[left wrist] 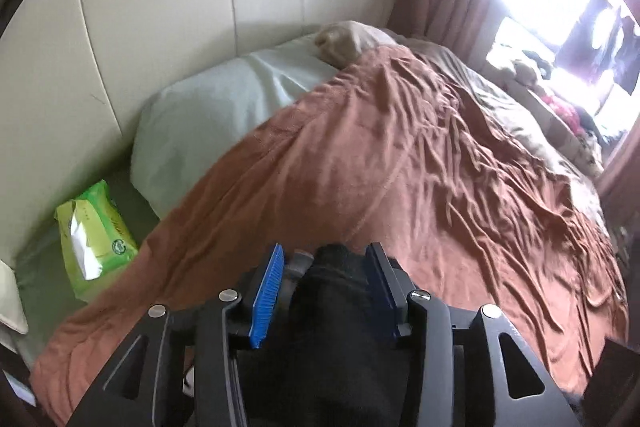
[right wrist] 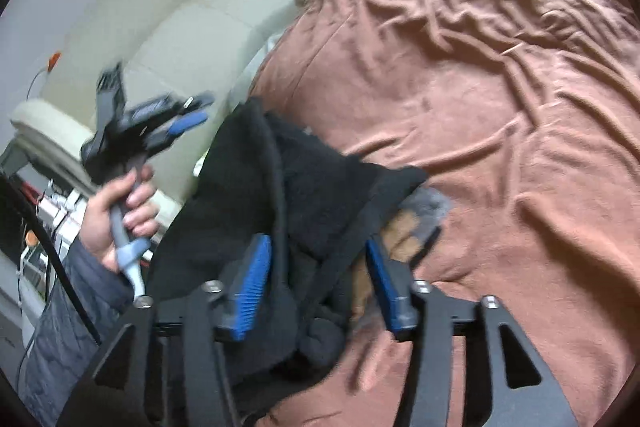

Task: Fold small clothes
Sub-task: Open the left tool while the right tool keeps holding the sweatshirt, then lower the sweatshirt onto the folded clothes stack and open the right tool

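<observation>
The black garment (right wrist: 304,195) is draped on the bed (right wrist: 500,115), its length running toward the spread right gripper (right wrist: 316,283); the left gripper (right wrist: 188,121), unpinched, is seen left of the garment.

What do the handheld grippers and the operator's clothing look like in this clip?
Both the left gripper and right gripper are black, angular frames with triangular cut-outs, silver bolts and ribbed blue pads. The left has a grey handle. The person's sleeve is dark quilted fabric.

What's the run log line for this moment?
black garment: bunched on brown blanket | left gripper: open, raised | right gripper: open above it
</observation>
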`<action>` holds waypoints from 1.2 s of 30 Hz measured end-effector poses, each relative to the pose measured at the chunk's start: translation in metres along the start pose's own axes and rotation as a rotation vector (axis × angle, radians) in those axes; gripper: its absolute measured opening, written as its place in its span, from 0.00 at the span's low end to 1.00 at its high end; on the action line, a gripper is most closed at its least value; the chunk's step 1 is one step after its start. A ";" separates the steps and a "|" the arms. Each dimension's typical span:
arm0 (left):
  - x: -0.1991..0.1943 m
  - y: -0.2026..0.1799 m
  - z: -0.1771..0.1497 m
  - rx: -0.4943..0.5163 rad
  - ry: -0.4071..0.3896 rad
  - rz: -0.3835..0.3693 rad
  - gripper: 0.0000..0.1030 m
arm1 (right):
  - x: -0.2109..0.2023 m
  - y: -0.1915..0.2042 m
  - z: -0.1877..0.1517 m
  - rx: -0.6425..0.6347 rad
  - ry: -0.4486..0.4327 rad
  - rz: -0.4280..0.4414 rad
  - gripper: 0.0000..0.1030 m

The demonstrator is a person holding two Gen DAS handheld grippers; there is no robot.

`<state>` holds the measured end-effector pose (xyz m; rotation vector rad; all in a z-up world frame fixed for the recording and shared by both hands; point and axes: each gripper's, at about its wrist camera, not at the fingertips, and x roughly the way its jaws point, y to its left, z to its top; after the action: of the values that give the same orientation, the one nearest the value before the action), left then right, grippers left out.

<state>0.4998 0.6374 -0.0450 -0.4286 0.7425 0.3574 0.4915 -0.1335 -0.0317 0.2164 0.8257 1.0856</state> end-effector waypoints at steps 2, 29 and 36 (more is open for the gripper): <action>-0.001 -0.005 -0.006 0.036 0.044 -0.013 0.44 | -0.011 0.002 0.002 -0.012 -0.024 -0.001 0.51; 0.048 -0.011 -0.023 0.050 0.126 0.125 0.27 | 0.021 0.041 -0.014 -0.213 0.127 -0.084 0.33; 0.011 0.001 -0.027 0.047 0.140 0.113 0.27 | 0.002 0.051 -0.014 -0.232 0.124 -0.081 0.35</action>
<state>0.4913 0.6269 -0.0710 -0.3708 0.9122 0.4178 0.4472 -0.1104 -0.0149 -0.0793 0.8036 1.1162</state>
